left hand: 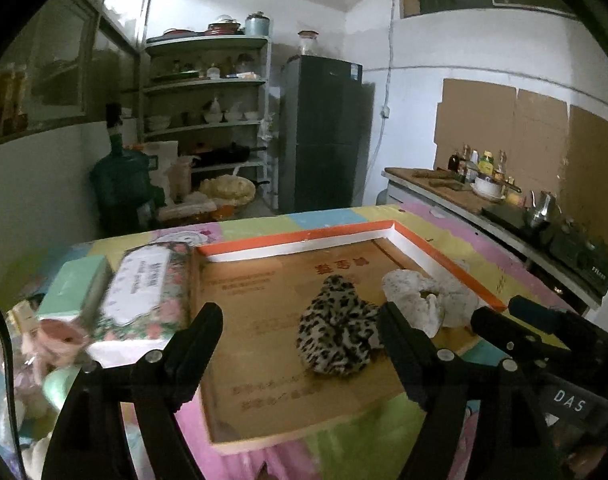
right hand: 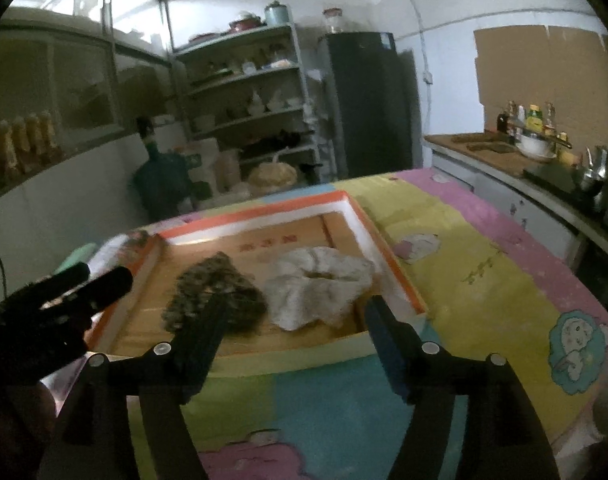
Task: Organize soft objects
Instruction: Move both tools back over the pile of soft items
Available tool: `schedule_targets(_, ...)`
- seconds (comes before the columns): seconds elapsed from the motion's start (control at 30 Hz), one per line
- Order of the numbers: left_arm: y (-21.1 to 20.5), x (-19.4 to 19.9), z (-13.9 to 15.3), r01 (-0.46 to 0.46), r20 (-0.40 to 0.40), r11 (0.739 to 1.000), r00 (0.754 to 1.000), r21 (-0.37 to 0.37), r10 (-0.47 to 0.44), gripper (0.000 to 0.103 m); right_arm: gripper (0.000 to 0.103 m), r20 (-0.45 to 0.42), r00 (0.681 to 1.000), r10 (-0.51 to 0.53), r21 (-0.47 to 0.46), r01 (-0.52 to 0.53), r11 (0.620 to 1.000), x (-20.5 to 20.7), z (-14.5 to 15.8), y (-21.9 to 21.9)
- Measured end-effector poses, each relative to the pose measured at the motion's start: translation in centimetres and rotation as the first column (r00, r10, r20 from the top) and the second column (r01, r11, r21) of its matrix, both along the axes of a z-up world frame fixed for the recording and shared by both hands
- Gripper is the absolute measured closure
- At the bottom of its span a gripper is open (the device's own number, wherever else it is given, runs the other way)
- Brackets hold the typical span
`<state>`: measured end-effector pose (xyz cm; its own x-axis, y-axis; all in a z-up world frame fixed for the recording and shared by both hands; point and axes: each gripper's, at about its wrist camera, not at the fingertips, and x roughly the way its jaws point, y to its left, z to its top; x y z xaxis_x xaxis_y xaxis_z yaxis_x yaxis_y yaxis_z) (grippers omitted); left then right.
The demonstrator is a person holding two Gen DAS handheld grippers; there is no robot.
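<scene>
A leopard-print scrunchie (left hand: pixel 338 334) and a white scrunchie (left hand: pixel 420 302) lie side by side inside a shallow orange-rimmed cardboard box lid (left hand: pixel 300 238). My left gripper (left hand: pixel 300 316) hovers open near the lid's front edge, with nothing between its fingers. In the right wrist view the leopard-print scrunchie (right hand: pixel 214 294) and the white scrunchie (right hand: pixel 318 286) lie just beyond my open right gripper (right hand: pixel 296 308), which holds nothing. The right gripper's tips (left hand: pixel 500 312) show at the right of the left wrist view, and the left gripper's tips (right hand: pixel 100 276) show at the left of the right wrist view.
A floral tissue pack (left hand: pixel 144 292) and a mint green box (left hand: pixel 76 286) lie left of the lid. Pink and pale soft things (left hand: pixel 52 344) are heaped at the table's left edge. A patchwork cloth (right hand: pixel 484 280) covers the table. A counter with bottles and a kettle (right hand: pixel 592 168) stands to the right.
</scene>
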<state>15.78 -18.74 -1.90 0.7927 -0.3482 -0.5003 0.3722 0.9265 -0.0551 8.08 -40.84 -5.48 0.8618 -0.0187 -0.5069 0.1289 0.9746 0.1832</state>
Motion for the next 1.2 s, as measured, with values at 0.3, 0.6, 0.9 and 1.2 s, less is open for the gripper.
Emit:
schedule_targets(0.3,5.4,-3.0,2.1,-0.078,0.108,0.996,0.991,-0.037,0.082,0.024,0.029,0.045,0.995,0.084,0.002,-0.085,0.996,-0.7,1.7,4.6)
schedule_targets(0.6,10.4,-4.5,2.8,-0.129,0.117,0.99,0.984,-0.061,0.135,0.024,0.029,0.078,0.977,0.198,0.001,-0.199,0.98,-0.3,2.8,9.8)
schedule_targets(0.9,17.1,-6.3,2.8,-0.241,0.129,0.966,0.959,-0.096,0.252,0.025,0.028,0.078,0.939,0.335,-0.012,-0.335,0.942,0.5,3.0,15.8)
schedule_targets(1.2,22.6,-7.4,1.9,-0.319,0.109,0.938,0.936,-0.133,0.334,0.025,0.028,0.046,0.882,0.47,-0.075,-0.466,0.882,2.7,2.8,21.5)
